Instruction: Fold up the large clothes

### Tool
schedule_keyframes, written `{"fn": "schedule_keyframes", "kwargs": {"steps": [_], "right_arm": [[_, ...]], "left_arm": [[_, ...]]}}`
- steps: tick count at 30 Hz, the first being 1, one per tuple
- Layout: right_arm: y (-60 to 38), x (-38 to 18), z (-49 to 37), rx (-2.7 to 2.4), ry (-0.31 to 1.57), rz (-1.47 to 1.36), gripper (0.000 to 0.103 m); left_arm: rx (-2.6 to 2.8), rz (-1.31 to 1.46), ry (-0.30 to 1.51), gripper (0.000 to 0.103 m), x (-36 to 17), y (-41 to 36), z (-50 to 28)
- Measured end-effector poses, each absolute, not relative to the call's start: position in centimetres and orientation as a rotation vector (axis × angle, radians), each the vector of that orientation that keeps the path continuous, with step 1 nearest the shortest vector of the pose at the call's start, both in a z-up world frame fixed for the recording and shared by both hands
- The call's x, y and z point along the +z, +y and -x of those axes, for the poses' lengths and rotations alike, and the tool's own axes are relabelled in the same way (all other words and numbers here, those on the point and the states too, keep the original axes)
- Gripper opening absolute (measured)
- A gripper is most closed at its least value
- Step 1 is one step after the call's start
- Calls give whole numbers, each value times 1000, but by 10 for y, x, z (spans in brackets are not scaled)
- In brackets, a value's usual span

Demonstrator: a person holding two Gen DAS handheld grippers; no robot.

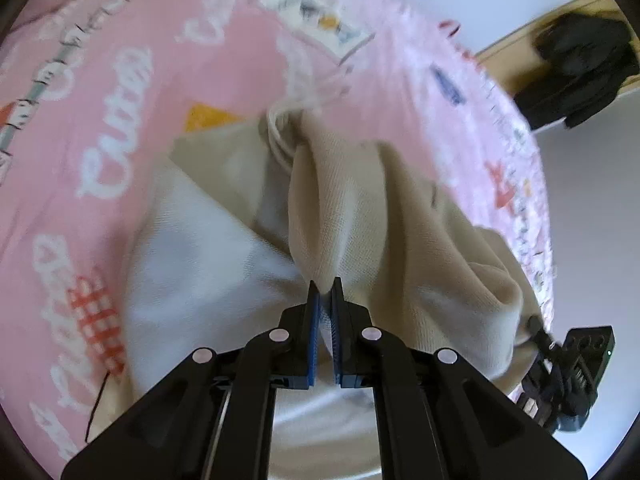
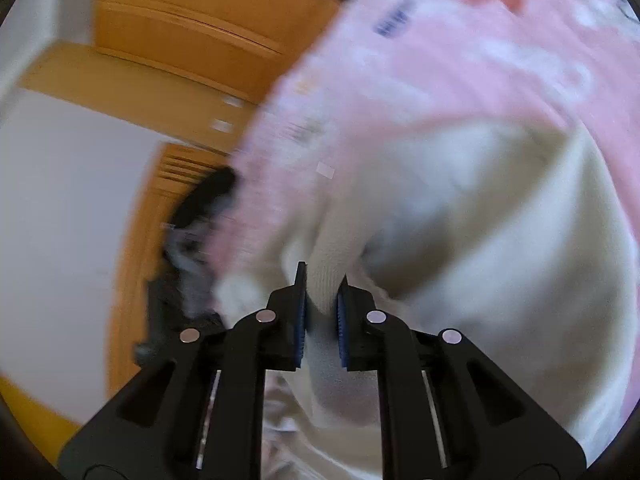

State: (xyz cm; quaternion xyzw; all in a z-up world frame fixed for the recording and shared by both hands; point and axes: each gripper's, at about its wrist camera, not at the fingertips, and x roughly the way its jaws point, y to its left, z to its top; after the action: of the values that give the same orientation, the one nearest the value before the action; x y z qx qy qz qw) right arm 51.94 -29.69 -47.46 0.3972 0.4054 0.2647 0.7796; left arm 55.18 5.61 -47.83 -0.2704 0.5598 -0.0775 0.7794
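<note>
A cream-white garment lies bunched on a pink printed bedspread. My left gripper is shut on a fold of its cloth, the blue pads pinching the fabric. Drawstrings show at the far end of the garment. In the right wrist view the same cream garment spreads to the right, and my right gripper is shut on a ribbed edge of it. The right gripper also shows at the lower right of the left wrist view, at the garment's edge.
The pink bedspread covers the bed. Beyond its edge are a pale floor, a wooden skirting with a dark heap of cloth, and orange wooden furniture by a white wall.
</note>
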Motion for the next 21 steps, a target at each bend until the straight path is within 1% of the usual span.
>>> {"fn": "schedule_keyframes", "kwargs": {"steps": [2, 4, 6, 8, 9, 10, 11, 12, 13, 15, 18, 21], "right_arm": [[-302, -463, -515, 614, 799, -803, 12], [-310, -468, -513, 612, 777, -799, 12], [-320, -484, -511, 572, 804, -803, 12], [-321, -501, -512, 505, 870, -731, 14], [-323, -513, -512, 462, 924, -707, 17], [-328, -525, -509, 431, 980, -708, 28], [-330, -533, -505, 404, 1023, -718, 37], [-336, -539, -500, 376, 1048, -738, 55], [-340, -539, -495, 362, 1043, -749, 65], [-352, -532, -481, 323, 1021, -741, 69], [-362, -507, -460, 291, 998, -744, 69], [-333, -479, -446, 383, 1008, -775, 69]], "left_arm": [[-156, 597, 1168, 5, -467, 68, -535], [-143, 595, 1125, 5, -457, 74, -511], [-152, 592, 1115, 5, -457, 73, -493], [-155, 561, 1133, 6, -470, 65, -479], [-147, 539, 1151, 6, -478, 59, -477], [-134, 513, 1173, 6, -490, 52, -475], [-127, 491, 1189, 6, -499, 49, -473], [-121, 466, 1195, 6, -506, 48, -466], [-111, 440, 1201, 6, -510, 47, -465], [-118, 441, 1204, 6, -513, 49, -463], [-145, 455, 1201, 6, -505, 54, -463], [-165, 418, 1181, 6, -491, 49, -461]]}}
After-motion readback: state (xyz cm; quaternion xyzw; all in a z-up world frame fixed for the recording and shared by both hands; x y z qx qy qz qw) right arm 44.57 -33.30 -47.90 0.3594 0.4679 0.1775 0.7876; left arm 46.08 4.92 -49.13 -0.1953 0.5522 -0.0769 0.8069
